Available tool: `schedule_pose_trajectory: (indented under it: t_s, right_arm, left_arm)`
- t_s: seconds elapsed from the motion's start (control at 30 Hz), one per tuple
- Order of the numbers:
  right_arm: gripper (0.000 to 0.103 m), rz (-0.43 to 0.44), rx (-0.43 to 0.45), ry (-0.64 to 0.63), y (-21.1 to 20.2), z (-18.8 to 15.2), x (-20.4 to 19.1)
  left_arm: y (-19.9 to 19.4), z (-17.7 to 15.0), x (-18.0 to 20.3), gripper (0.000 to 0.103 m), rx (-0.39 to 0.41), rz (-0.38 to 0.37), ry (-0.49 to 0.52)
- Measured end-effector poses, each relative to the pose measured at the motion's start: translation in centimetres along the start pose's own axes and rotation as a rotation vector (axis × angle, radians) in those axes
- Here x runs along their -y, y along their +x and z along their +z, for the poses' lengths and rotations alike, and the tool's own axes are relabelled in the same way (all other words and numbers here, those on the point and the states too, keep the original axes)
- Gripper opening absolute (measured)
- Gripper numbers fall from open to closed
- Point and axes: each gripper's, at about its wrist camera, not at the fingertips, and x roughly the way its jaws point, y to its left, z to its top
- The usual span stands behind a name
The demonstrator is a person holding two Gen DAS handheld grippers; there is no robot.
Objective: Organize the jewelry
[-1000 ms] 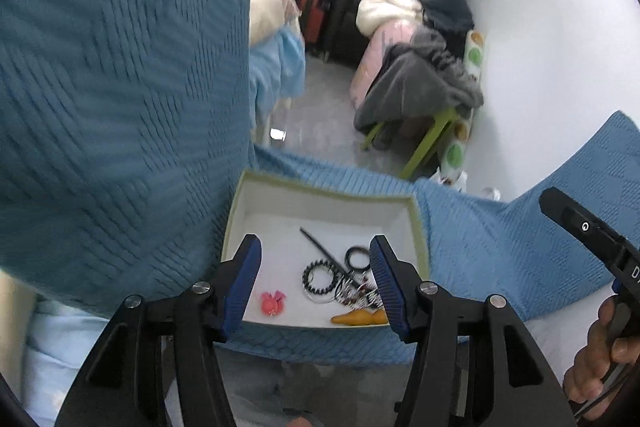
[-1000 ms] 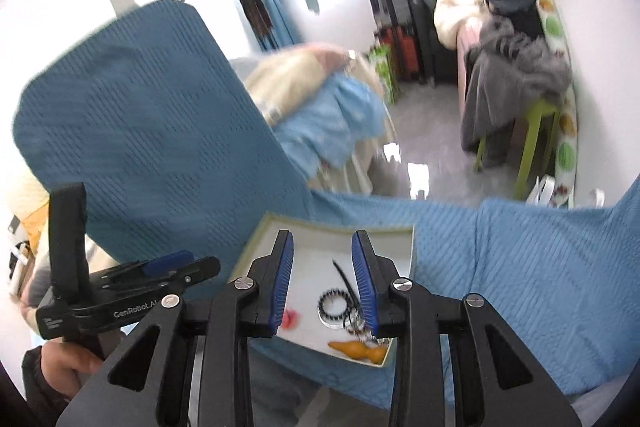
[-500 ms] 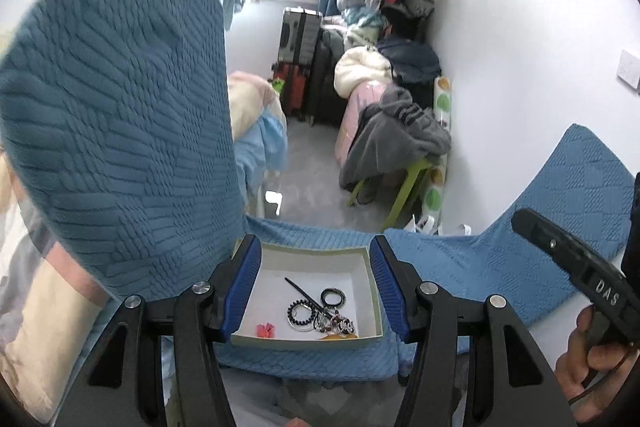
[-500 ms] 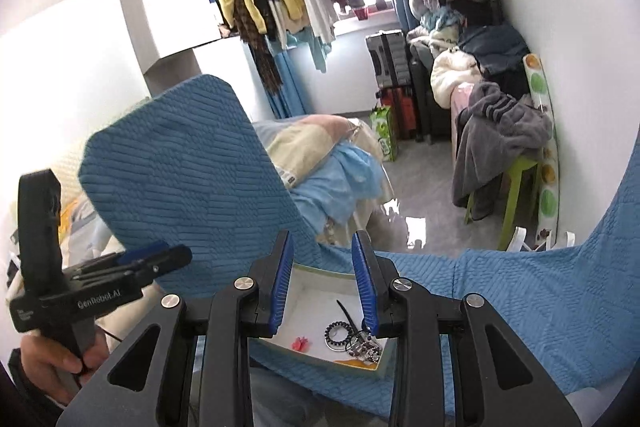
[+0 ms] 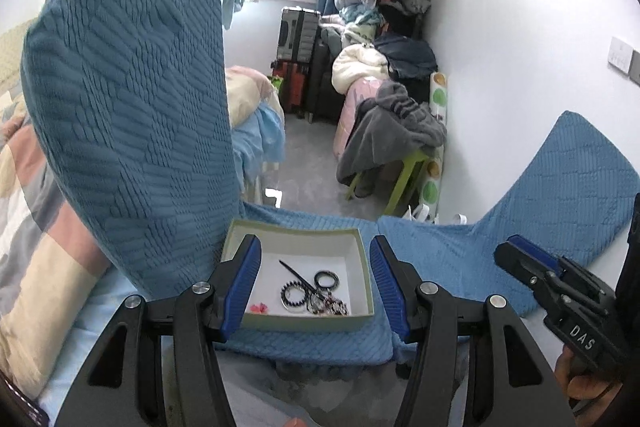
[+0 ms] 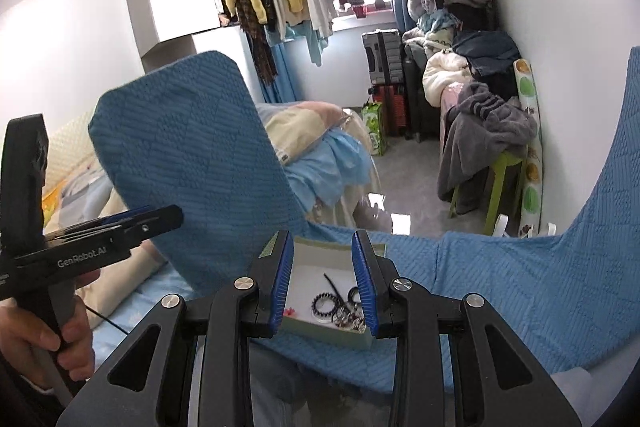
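The shallow box (image 5: 362, 259) lay on the blue knitted cloth (image 5: 436, 255) straight ahead of the left claw (image 5: 314, 281), framed between its spread blue fingers, which held nothing. Inside, toward the right finger, sat the black beaded bracelet (image 5: 295, 294), a dark ring (image 5: 327, 279), a thin black stick (image 5: 298, 273) and a tangle of small pieces (image 5: 328, 306); a pink bit (image 5: 258, 307) lay near the left finger. The right claw (image 6: 323, 277) was also parted and empty, the same box (image 6: 320, 255) beyond its tips. Compared with a second earlier, both claws had drawn back and tipped up, so the box looked smaller and more of the room showed. The box's near wall faced the claws, with bare cloth around it and open cloth to the right
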Motion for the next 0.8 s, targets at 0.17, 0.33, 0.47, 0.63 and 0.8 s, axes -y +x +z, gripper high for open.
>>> schedule_pose_trajectory:
  t_s: [0.17,0.33,0.47,0.63,0.8]
  right_arm:
    - [0.029,-0.009,-0.034,0.011,0.7,-1.7,0.2]
    - [0.029,-0.017,-0.074,0.029,1.7,-3.2,0.7]
    - [0.029,-0.027,-0.104,0.038,2.5,-4.2,1.1]
    - [0.029,-0.038,-0.13,0.059,3.4,-5.1,1.7]
    - [0.031,-0.049,-0.154,0.076,4.2,-5.9,2.1]
  left_arm:
    - [1.4,-1.5,-0.6,0.057,-0.047,-0.018,-0.022]
    - [2.6,-2.6,-1.0,0.057,-0.073,0.007,-0.027]
    - [3.5,-3.4,-1.0,0.057,-0.09,0.016,-0.03]
    - [4.8,-4.6,-1.0,0.057,-0.122,0.038,-0.028]
    - [5.7,-5.2,-1.2,0.057,-0.142,0.066,-0.029]
